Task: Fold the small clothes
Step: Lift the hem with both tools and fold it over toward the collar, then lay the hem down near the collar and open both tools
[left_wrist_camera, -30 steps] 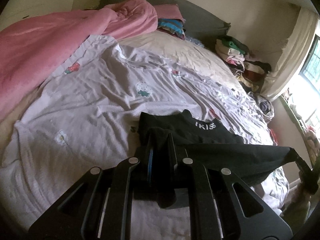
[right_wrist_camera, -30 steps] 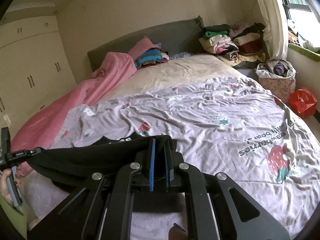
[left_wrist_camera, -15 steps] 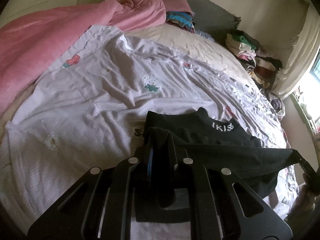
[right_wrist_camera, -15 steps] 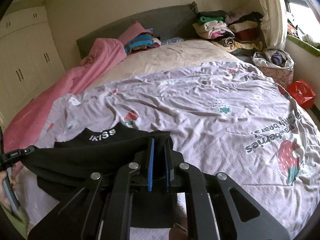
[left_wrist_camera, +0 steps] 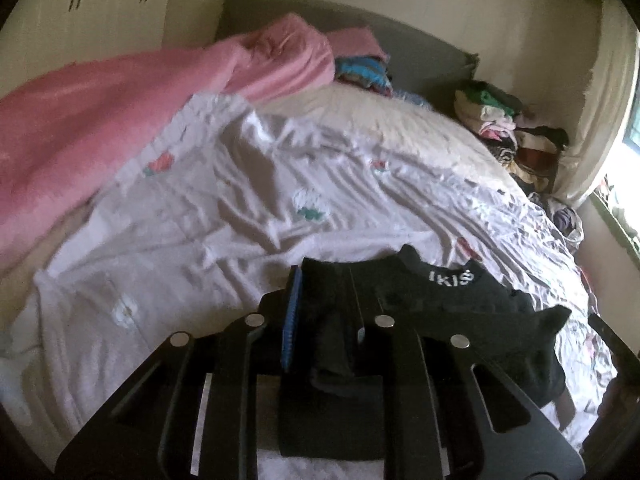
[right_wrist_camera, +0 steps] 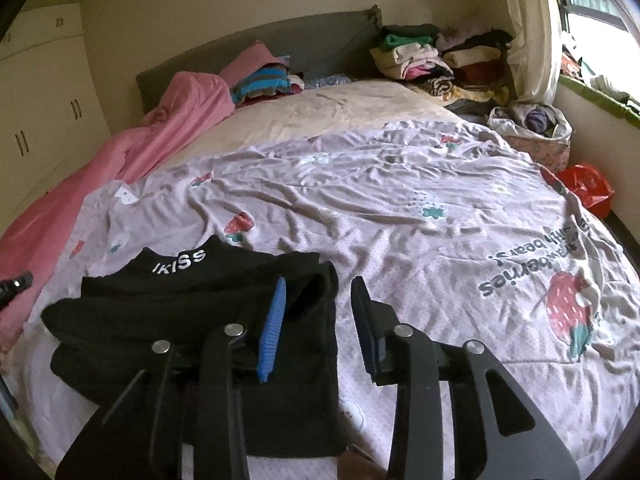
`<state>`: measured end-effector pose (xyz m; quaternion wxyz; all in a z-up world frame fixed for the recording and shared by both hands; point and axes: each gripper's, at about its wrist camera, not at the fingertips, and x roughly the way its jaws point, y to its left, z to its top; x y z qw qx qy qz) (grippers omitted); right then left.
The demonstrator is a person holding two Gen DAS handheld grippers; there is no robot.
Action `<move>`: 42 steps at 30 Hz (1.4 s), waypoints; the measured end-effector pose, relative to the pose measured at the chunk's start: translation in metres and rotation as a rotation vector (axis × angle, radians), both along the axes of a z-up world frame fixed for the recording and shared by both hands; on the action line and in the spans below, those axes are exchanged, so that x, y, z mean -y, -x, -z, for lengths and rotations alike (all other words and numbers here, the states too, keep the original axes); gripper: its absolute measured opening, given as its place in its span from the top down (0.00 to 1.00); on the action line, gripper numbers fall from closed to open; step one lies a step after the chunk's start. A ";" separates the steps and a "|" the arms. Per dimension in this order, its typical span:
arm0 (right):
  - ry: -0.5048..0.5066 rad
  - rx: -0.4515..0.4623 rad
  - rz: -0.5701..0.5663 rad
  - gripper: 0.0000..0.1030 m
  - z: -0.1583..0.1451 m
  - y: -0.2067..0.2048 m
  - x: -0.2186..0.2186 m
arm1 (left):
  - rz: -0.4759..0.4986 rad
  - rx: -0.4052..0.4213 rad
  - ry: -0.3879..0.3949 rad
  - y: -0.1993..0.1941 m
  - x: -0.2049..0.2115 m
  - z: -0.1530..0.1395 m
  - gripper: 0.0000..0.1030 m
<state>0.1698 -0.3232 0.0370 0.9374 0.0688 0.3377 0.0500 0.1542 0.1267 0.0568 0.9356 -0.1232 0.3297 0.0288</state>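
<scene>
Both grippers have let go since half a second ago: the right gripper [right_wrist_camera: 318, 312] and left gripper [left_wrist_camera: 326, 300] now have spread fingers. Between them the black garment [right_wrist_camera: 192, 300], collar reading "IKISS", lies folded on the strawberry-print sheet [right_wrist_camera: 400, 220].

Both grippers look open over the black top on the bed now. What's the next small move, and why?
Probably draw both grippers back off the black top. The right gripper is open, its fingers spread with the top's folded edge lying loose between them on the bedspread. The left gripper is open too. The top lies doubled over, collar lettering showing, so this fold seems laid and needs regripping.
</scene>
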 end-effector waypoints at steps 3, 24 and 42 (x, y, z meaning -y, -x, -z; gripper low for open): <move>0.013 0.011 -0.035 0.68 0.001 0.011 -0.006 | 0.063 -0.002 -0.030 0.008 0.018 -0.001 0.89; 0.149 -0.092 -0.267 0.68 0.044 0.035 -0.082 | 0.258 -0.227 -0.192 0.017 0.083 0.080 0.89; 0.187 -0.164 -0.197 0.69 0.068 -0.069 -0.096 | 0.047 -0.247 -0.098 -0.065 0.032 0.073 0.88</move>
